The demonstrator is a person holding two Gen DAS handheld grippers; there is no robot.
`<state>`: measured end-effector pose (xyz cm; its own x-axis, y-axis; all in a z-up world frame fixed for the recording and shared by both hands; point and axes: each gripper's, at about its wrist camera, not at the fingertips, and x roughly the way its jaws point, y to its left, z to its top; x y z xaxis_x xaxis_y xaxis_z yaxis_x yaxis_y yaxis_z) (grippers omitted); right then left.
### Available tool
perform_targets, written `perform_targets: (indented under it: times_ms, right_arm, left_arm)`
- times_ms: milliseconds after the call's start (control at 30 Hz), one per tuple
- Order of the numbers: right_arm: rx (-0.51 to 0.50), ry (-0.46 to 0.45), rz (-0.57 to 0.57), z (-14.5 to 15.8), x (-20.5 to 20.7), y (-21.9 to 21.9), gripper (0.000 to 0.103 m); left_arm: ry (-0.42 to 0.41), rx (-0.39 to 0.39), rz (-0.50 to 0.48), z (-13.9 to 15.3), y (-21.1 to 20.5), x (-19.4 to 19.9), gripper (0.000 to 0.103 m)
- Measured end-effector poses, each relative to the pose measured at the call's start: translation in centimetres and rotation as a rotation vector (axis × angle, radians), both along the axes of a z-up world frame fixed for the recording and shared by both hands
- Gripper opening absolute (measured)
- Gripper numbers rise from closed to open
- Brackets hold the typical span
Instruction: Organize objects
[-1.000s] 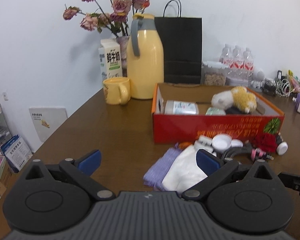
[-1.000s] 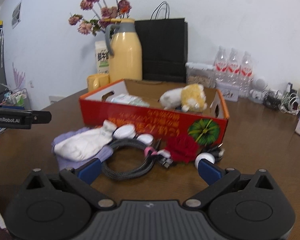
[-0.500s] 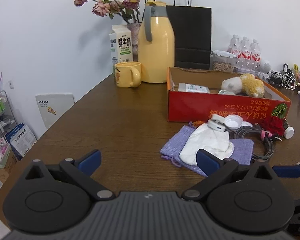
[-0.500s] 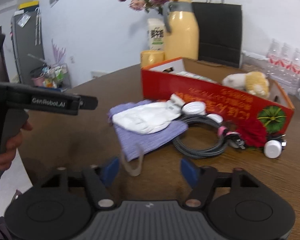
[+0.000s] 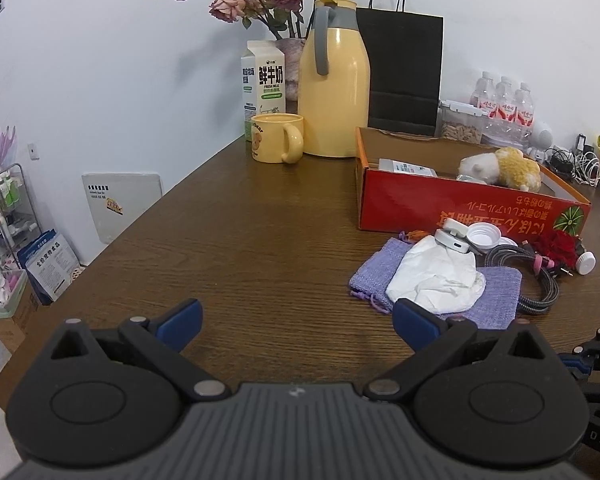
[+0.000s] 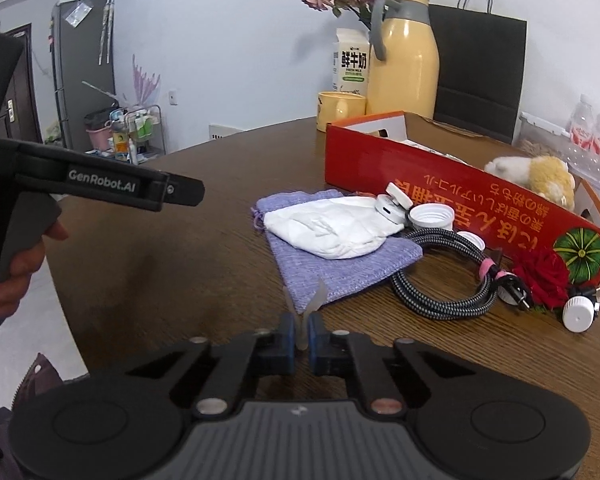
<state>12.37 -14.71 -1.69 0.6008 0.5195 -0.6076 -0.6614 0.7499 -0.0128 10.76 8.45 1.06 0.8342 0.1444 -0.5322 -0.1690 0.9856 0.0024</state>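
The right claw (image 6: 300,340) has just closed, its blue pads nearly together on a small translucent loop (image 6: 306,300) that stands up between them; what the loop belongs to I cannot tell. Just ahead of it on the brown counter (image 6: 180,264) lies a purple pouch (image 6: 332,264) with a crumpled white cloth (image 6: 328,228) on top. To the right of that claw and further out are a coiled braided cable (image 6: 444,280), a red rose (image 6: 544,276) and a white cap (image 6: 578,314), all in front of the red box (image 6: 440,184), which holds a plush toy (image 6: 536,174). The left claw (image 5: 296,320) stands wide with nothing between its pads, over bare counter, the pouch ahead to its right. A hand (image 6: 8,272) grips its handle.
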Motion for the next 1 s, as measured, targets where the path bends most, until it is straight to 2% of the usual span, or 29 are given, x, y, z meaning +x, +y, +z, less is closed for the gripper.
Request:
perform_targets:
  times_ms: [200, 500, 667, 1000]
  right_arm:
    - [0.034, -0.022, -0.008, 0.6, -0.1, -0.7, 0.004]
    - [0.086, -0.072, -0.087, 1.9, 1.6, -3.8, 0.004]
    - [0.112, -0.095, -0.158, 2.2, 3.8, -6.1, 0.004]
    - [0.131, -0.165, -0.232, 3.9, 8.8, -9.2, 0.004]
  left_arm:
    - [-0.001, 0.0, -0.006, 0.2, -0.3, 0.2, 0.103]
    - [-0.002, 0.015, -0.051, 0.6, -2.3, 2.5, 0.103]
    - [-0.008, 0.009, -0.07, 0.7, -4.0, 5.2, 0.103]
    - [-0.011, 0.077, -0.176, 0.5, -9.3, 12.2, 0.103]
